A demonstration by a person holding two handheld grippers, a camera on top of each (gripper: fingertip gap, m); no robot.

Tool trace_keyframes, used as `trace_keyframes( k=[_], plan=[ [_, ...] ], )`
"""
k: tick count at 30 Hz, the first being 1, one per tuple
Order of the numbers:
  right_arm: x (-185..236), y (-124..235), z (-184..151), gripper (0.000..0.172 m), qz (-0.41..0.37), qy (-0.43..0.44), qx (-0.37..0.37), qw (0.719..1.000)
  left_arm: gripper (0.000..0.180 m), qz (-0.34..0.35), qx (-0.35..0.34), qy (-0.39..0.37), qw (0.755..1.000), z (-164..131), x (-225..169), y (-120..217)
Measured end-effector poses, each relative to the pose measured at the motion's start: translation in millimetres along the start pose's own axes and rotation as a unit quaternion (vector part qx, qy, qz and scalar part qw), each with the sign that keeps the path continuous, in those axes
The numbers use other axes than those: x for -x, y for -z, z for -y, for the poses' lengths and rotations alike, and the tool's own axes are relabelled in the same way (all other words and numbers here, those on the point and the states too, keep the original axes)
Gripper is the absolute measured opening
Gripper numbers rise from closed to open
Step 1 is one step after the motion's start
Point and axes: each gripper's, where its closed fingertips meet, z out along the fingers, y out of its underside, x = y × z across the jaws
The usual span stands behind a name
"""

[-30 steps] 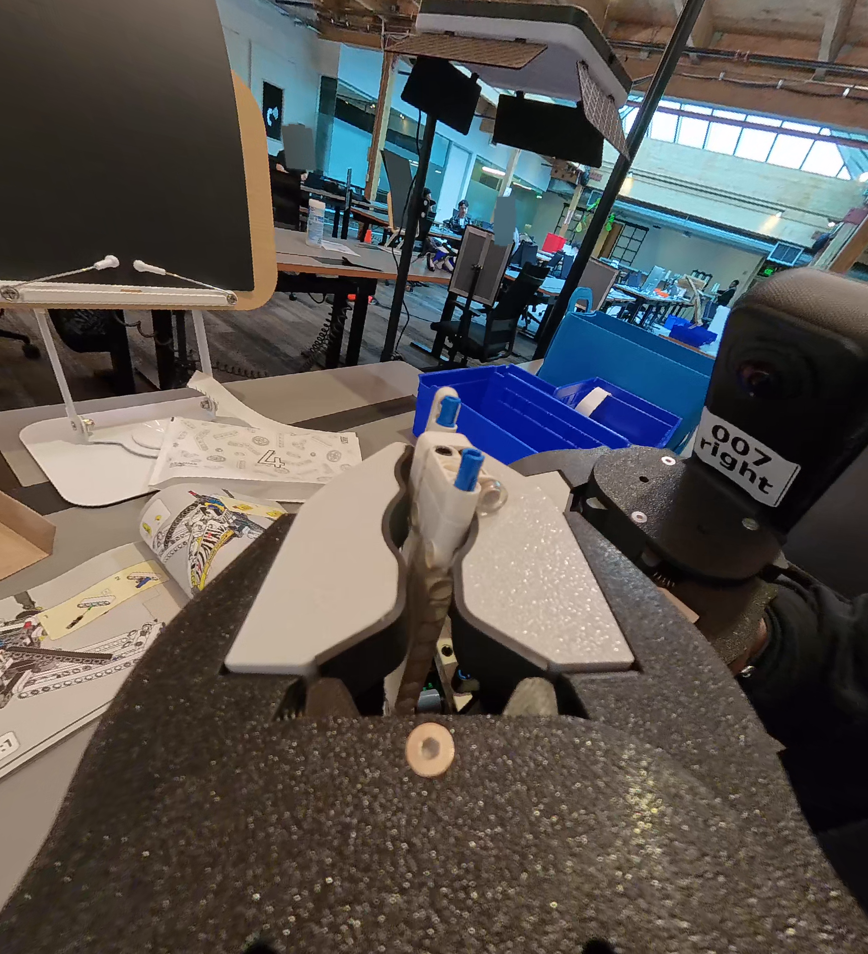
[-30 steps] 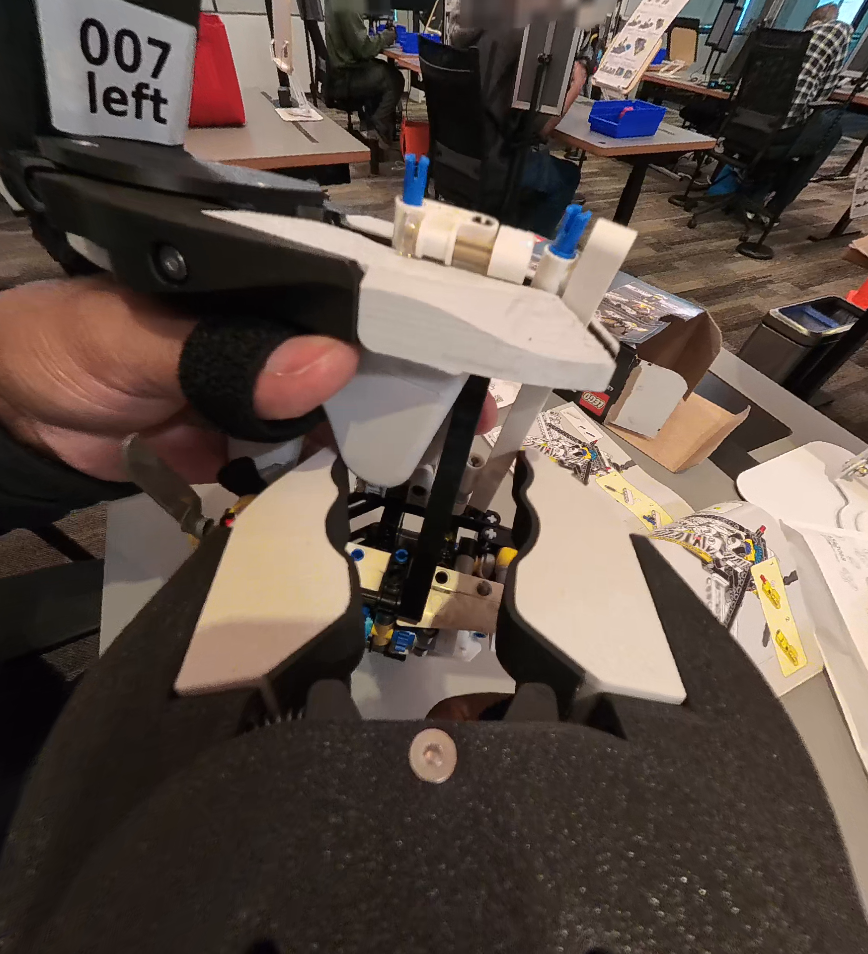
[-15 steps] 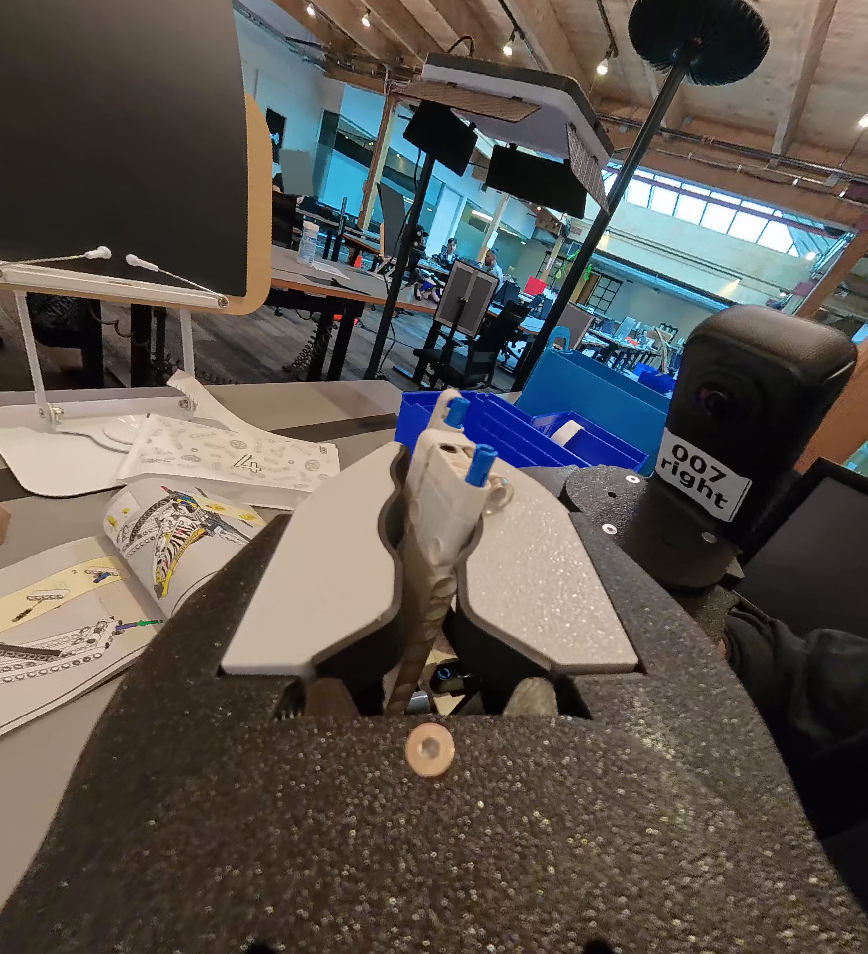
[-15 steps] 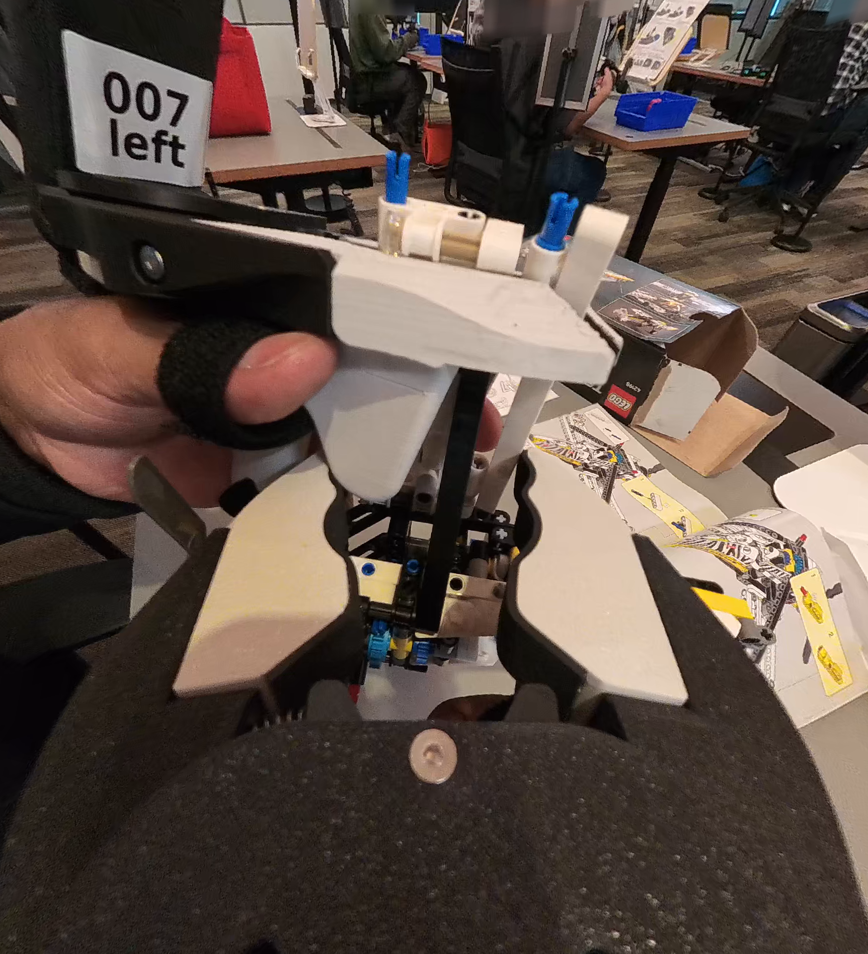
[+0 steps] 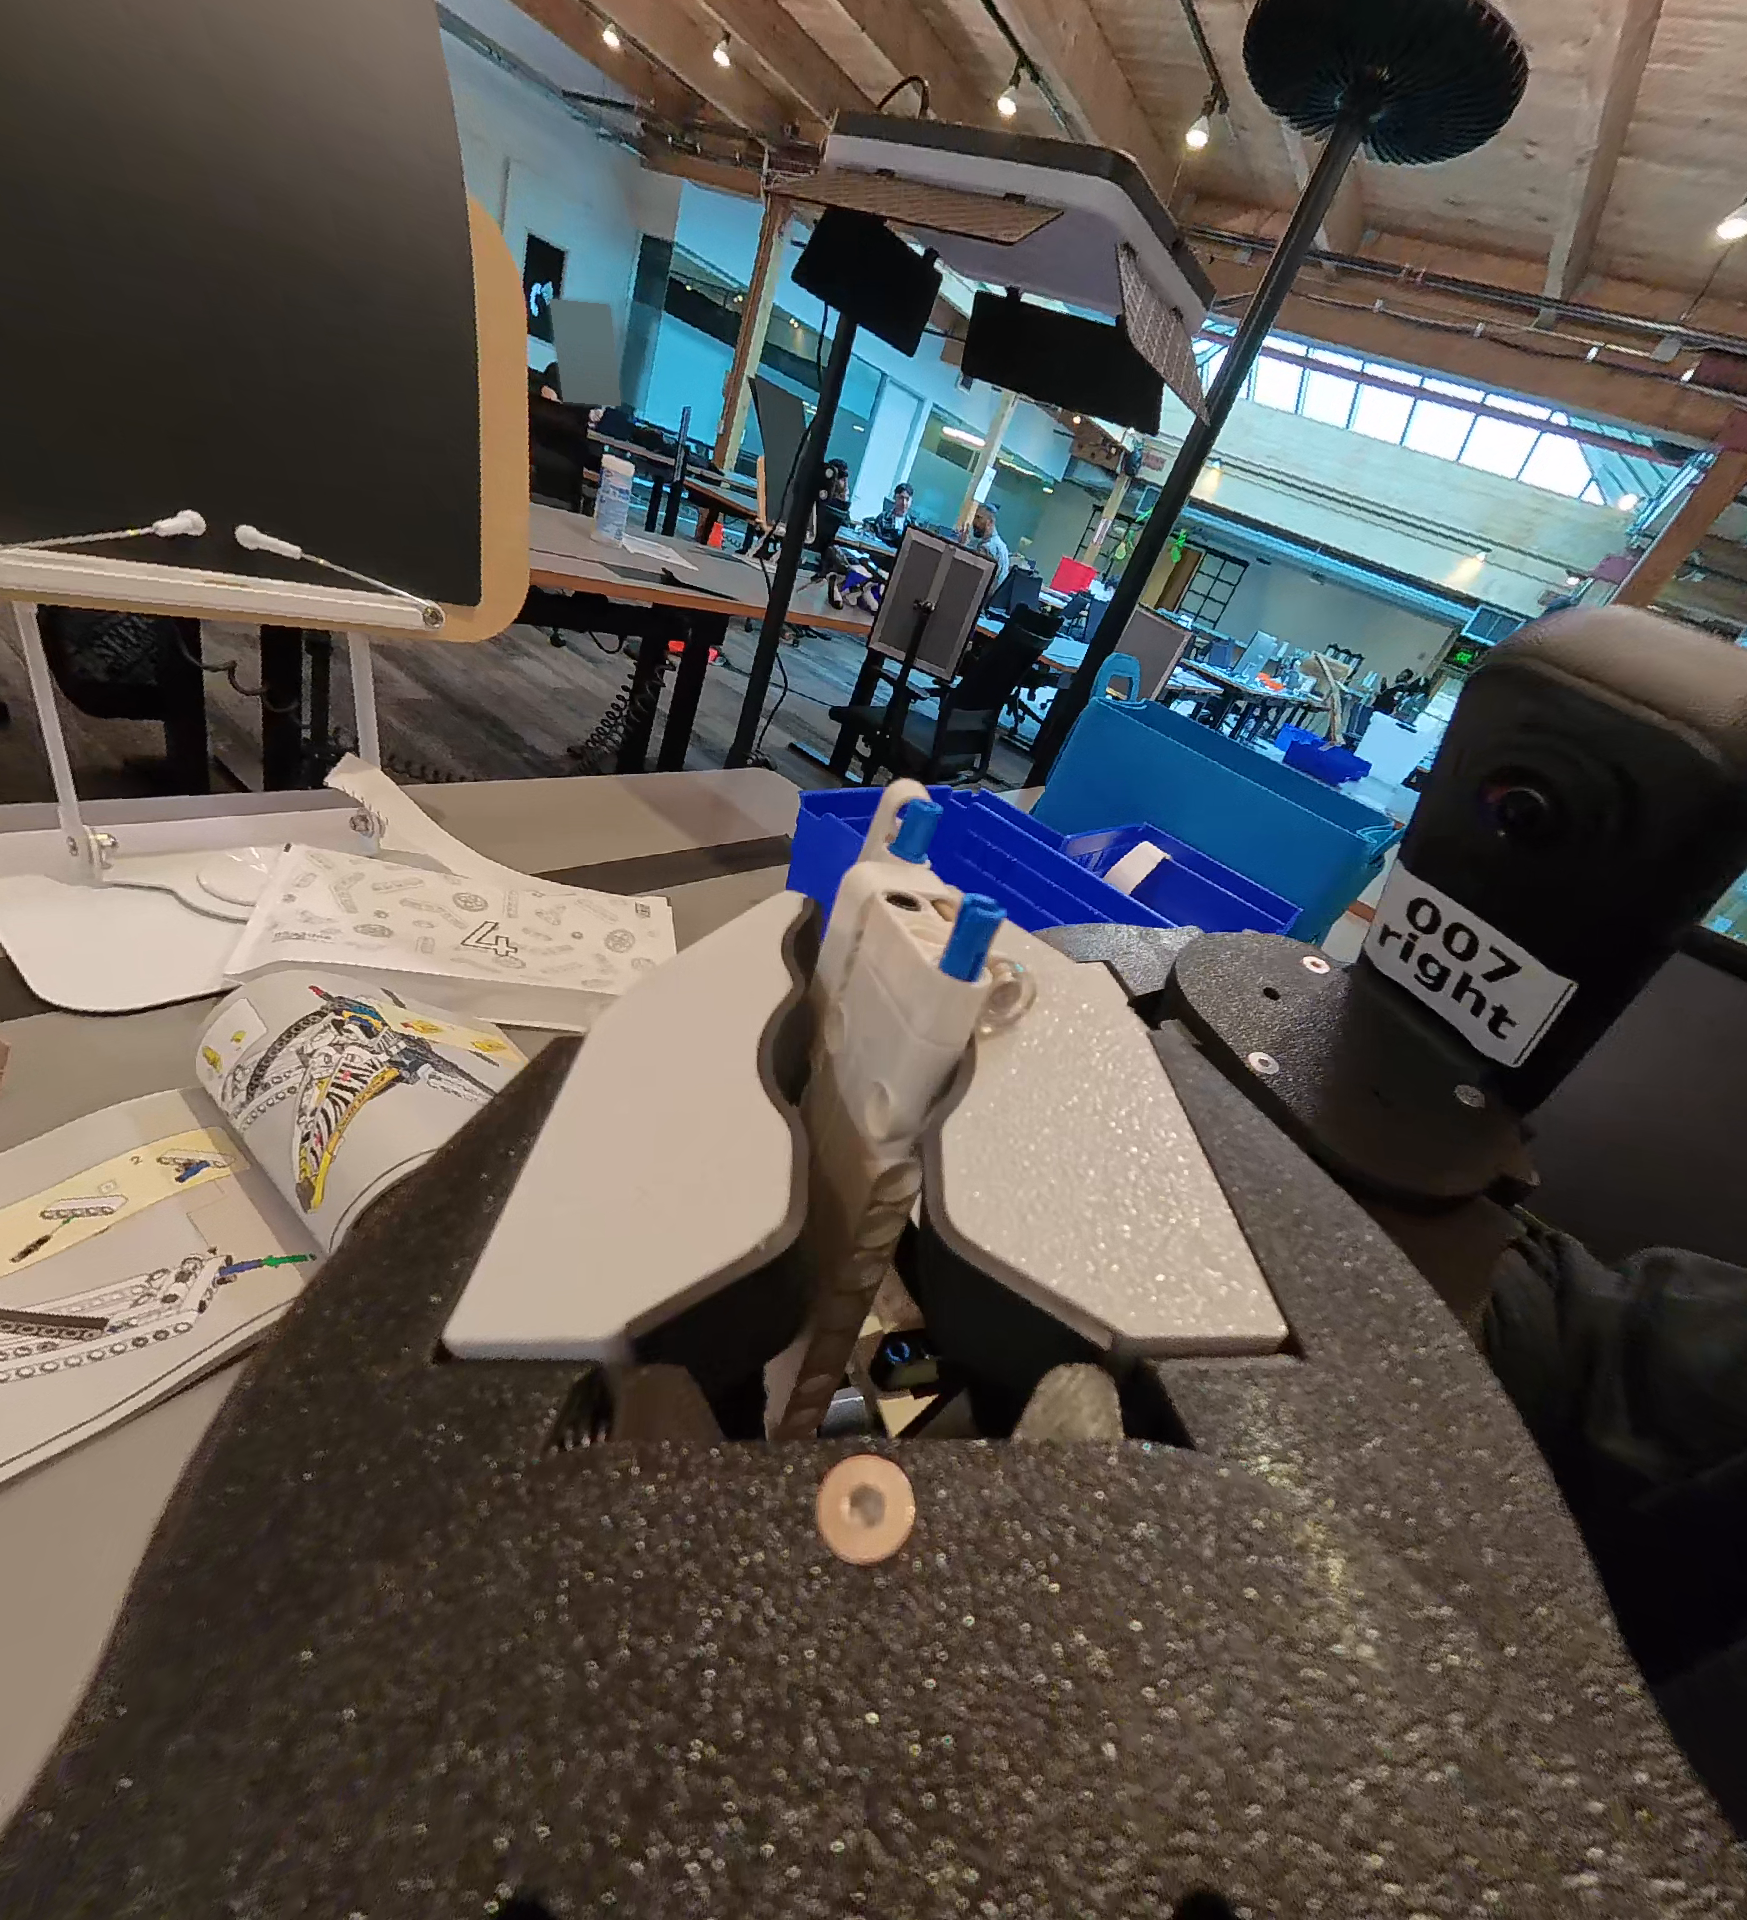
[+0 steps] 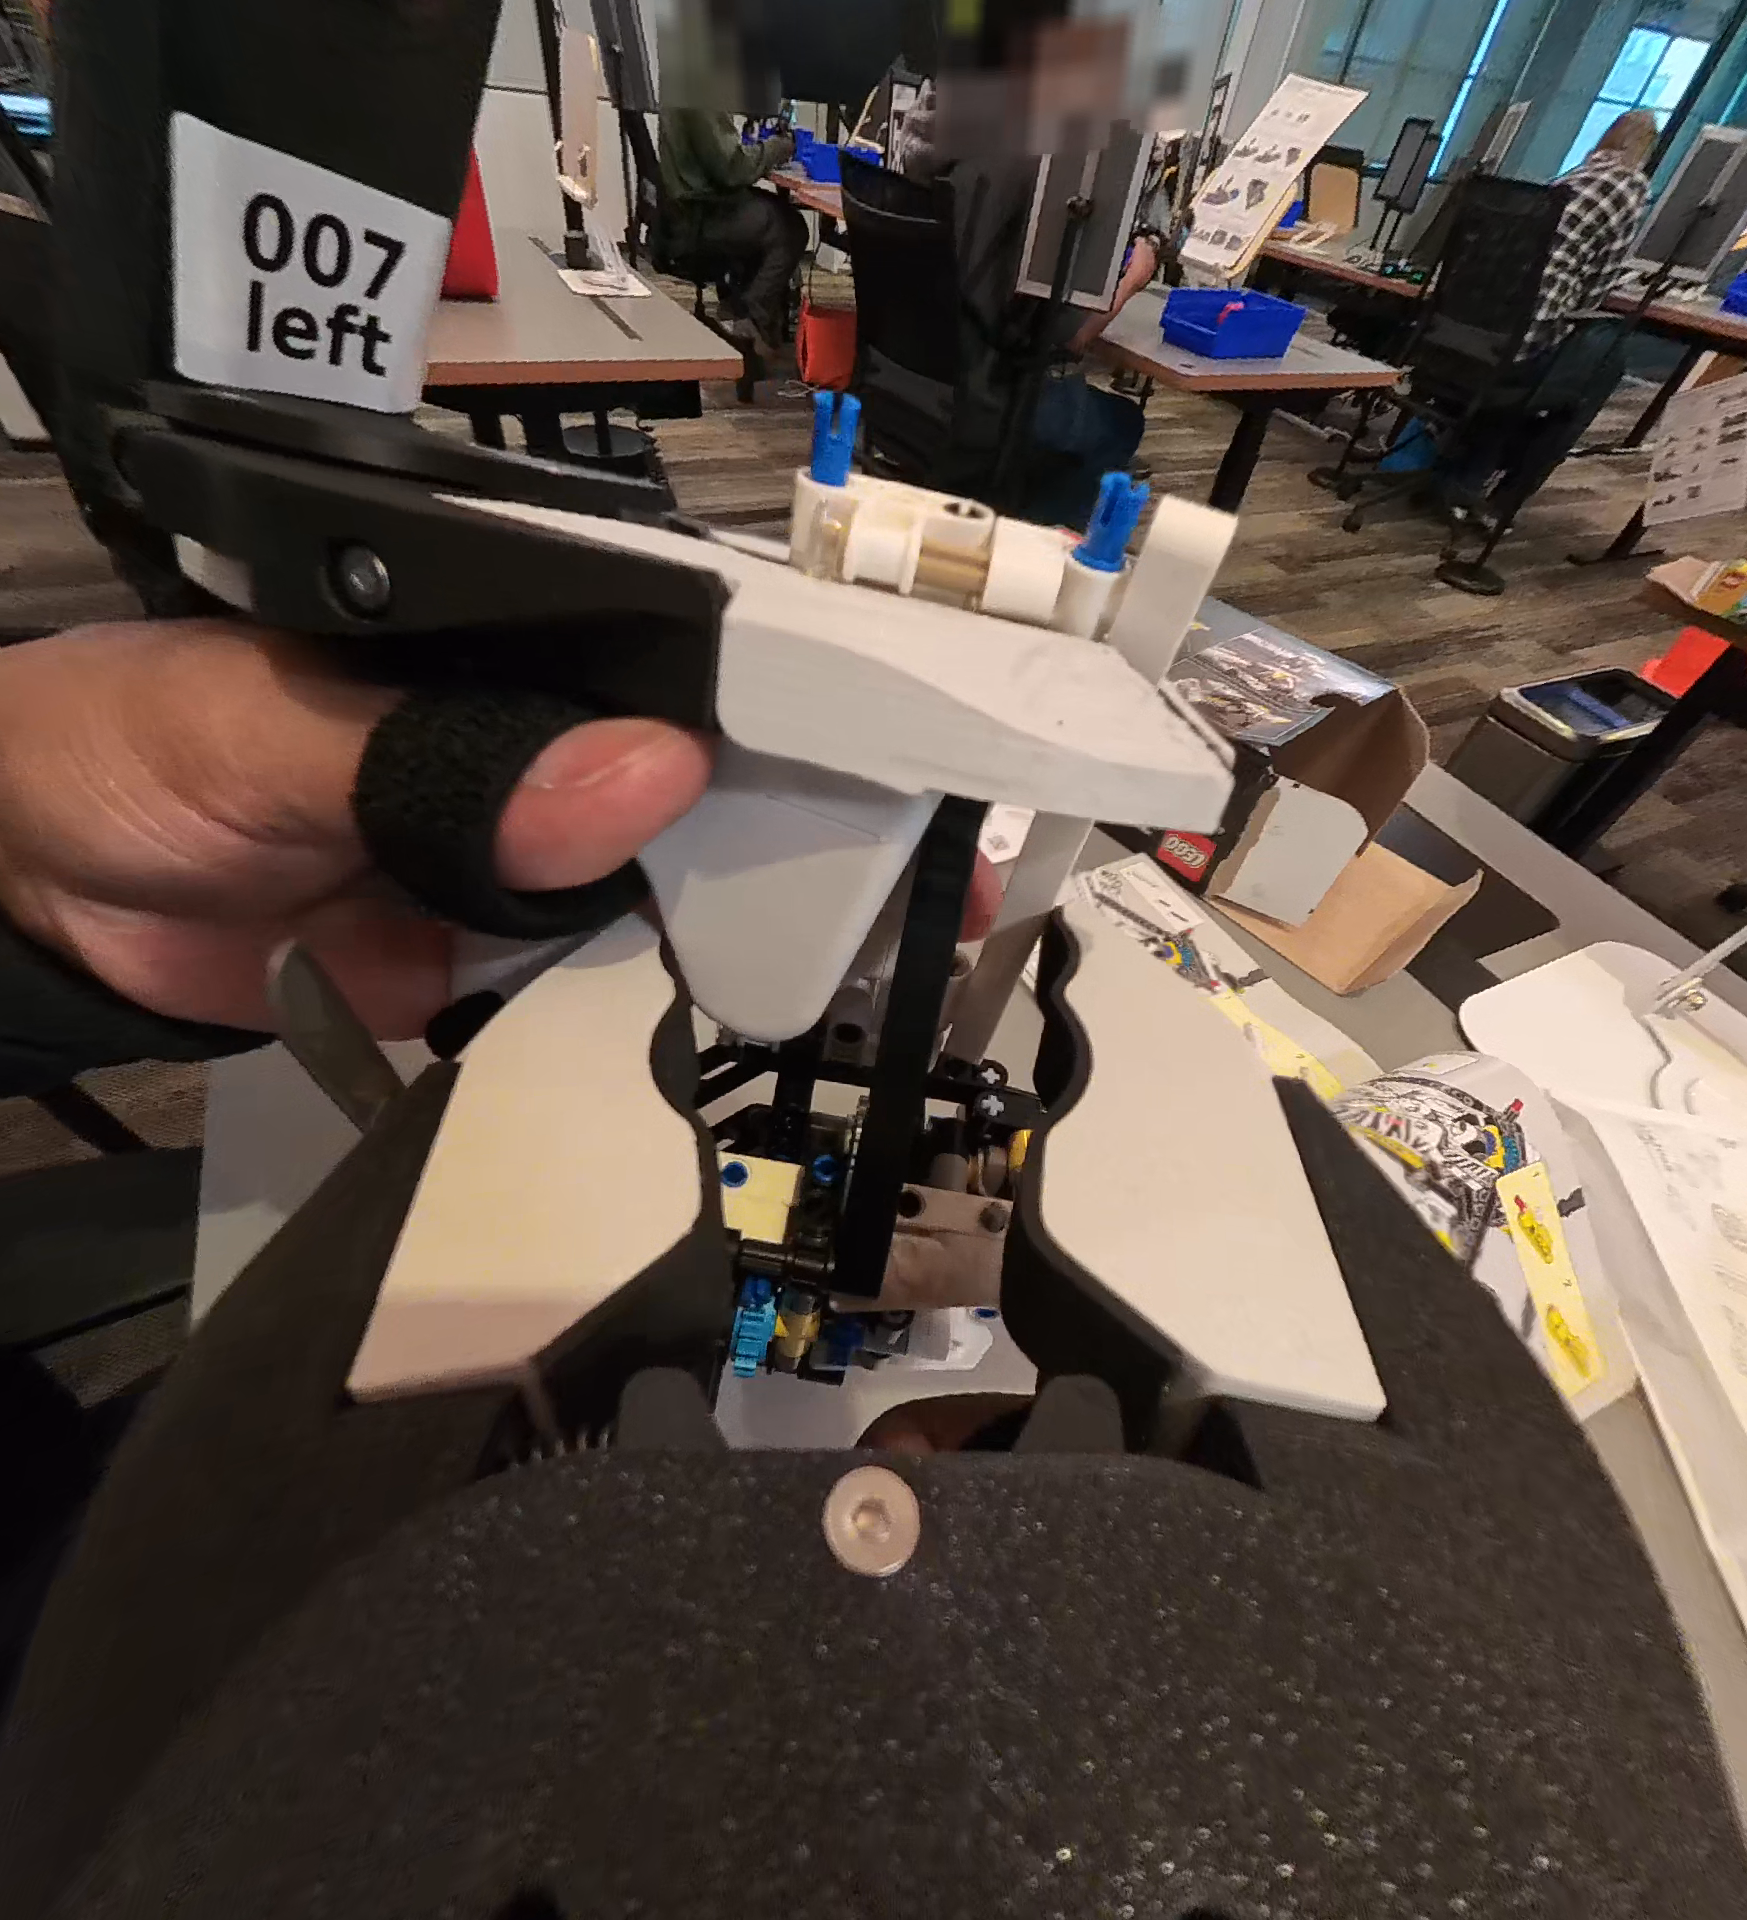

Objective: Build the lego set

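My left gripper (image 5: 910, 935) is shut on the white upper part (image 5: 895, 997) of a brick model, which carries two blue pins (image 5: 968, 935). In the right wrist view this gripper (image 6: 1108, 748) is seen side-on in a hand, with the white part (image 6: 952, 551) sticking up above its fingers. A black beam (image 6: 910, 1039) and a white beam run down from there. They join the model's black, yellow and tan body (image 6: 890, 1195), on which my right gripper (image 6: 864, 987) is shut. The model hangs in the air between both grippers, above the table. The right gripper's camera housing (image 5: 1596, 831) shows in the left wrist view.
An open instruction booklet (image 5: 121, 1247) and a printed white bag (image 5: 453, 925) lie on the grey table (image 5: 557, 821). Blue bins (image 5: 1056, 873) stand behind. A white stand with a black board (image 5: 173, 312) is at the left. An open cardboard box (image 6: 1347, 831) sits farther off.
Both grippers have shifted and tilted up a little together with the model; the left view now shows more ceiling. Both grasps look the same.
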Motion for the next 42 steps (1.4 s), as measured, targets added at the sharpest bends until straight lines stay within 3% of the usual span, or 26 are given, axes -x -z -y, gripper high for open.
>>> trace_keyframes(
  k=[10,26,34,39,42],
  plan=[
    [9,-3,-2,0.062,0.043,-0.014,-0.003,0.999,0.027,-0.032,0.019,-0.008,0.999,-3,-4,2],
    [9,1,-8,0.059,0.065,-0.007,0.010,0.998,0.036,-0.093,0.016,0.079,0.992,-2,-2,5],
    [12,-2,-9,0.062,0.066,0.021,0.020,0.997,0.035,-0.100,0.019,0.076,0.992,-2,-2,8],
    [16,2,-12,0.063,0.094,0.034,0.031,0.995,0.021,-0.079,0.019,0.043,0.996,0,4,13],
    [13,9,-14,0.048,0.121,0.055,0.041,0.990,0.016,-0.086,0.018,0.036,0.996,1,6,18]
  ],
)
